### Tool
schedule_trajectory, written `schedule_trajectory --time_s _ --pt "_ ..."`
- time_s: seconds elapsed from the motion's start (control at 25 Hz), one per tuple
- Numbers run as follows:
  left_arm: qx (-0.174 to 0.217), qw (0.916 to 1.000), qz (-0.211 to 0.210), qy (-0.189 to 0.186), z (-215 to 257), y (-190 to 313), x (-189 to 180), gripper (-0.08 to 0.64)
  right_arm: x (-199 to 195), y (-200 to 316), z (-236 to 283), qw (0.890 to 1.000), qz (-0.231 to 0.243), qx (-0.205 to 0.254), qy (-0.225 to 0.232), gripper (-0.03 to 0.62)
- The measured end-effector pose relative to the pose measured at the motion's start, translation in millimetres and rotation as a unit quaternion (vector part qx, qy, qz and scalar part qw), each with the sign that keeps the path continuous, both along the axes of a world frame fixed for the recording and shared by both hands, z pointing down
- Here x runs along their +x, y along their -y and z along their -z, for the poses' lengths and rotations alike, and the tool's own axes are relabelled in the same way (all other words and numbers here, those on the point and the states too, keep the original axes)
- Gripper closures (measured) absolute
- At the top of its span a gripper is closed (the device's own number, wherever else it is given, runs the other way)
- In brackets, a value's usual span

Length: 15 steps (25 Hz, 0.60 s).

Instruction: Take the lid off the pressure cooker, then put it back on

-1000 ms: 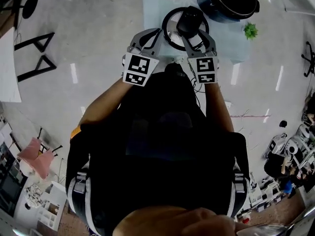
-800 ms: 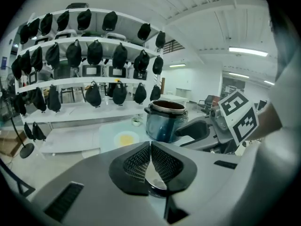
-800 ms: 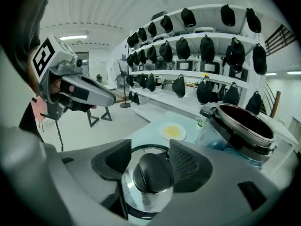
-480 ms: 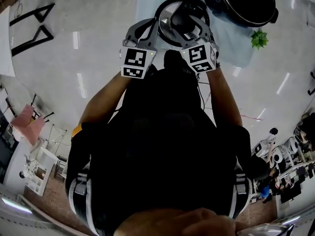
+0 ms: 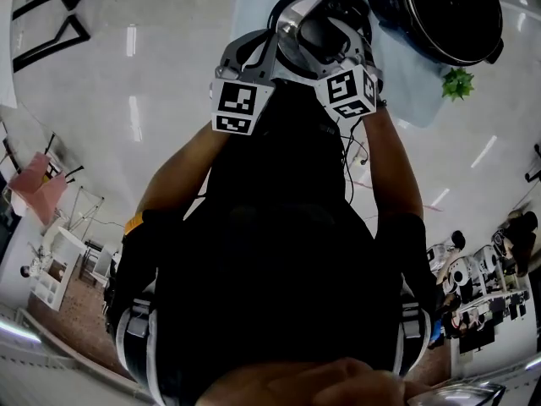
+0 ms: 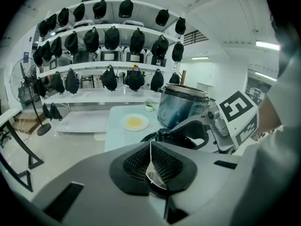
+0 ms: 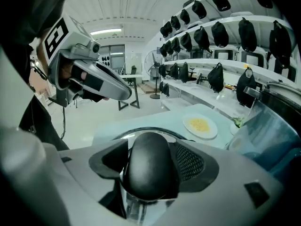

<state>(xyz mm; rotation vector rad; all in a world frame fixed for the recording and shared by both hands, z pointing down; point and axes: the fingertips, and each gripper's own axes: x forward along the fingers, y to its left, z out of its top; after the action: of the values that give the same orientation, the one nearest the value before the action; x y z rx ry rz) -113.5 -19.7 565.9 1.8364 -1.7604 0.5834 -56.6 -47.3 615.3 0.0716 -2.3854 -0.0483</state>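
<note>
Pinching the rim of the round, shiny steel pressure-cooker lid (image 5: 289, 49), the left gripper (image 6: 150, 160) has its two dark mesh pads drawn almost together, with only the thin bright metal edge caught between them. The right gripper (image 7: 149, 173) comes in from the other side and straddles the lid's rounded black plastic handle (image 7: 146, 149). Its jaws have just been opening and now stand wide. The handle sits between the pads with a dark gap on one side, so they do not press on it. The lid lies low at the near edge of the pale blue tabletop (image 5: 254, 11), directly in front of the person. Whether it rests fully on the surface cannot be told. Beyond it, toward the right in the head view, stands the big round steel pressure-cooker pot (image 6: 181, 108), uncovered and apart from the lid. A white plate with yellow food (image 6: 135, 122) lies farther back on the tabletop, and a small green plant (image 5: 457, 83) sits near the pot. White shelves hung with black bags (image 6: 109, 37) fill the background.
</note>
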Motion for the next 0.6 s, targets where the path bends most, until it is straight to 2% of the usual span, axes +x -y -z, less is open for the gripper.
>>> schedule_trajectory --time_s 0.24,0.6 --pt "-0.012 0.9999 0.007 -0.002 -25 -1 -4 0.546 -3 -2 -18 1.000 0.019 0.006 -0.003 0.281" --pt "-0.016 0.9997 0.006 -0.014 -38 -5 1 0.546 -1 1 -25 1.000 0.011 -0.011 0.018 0.282"
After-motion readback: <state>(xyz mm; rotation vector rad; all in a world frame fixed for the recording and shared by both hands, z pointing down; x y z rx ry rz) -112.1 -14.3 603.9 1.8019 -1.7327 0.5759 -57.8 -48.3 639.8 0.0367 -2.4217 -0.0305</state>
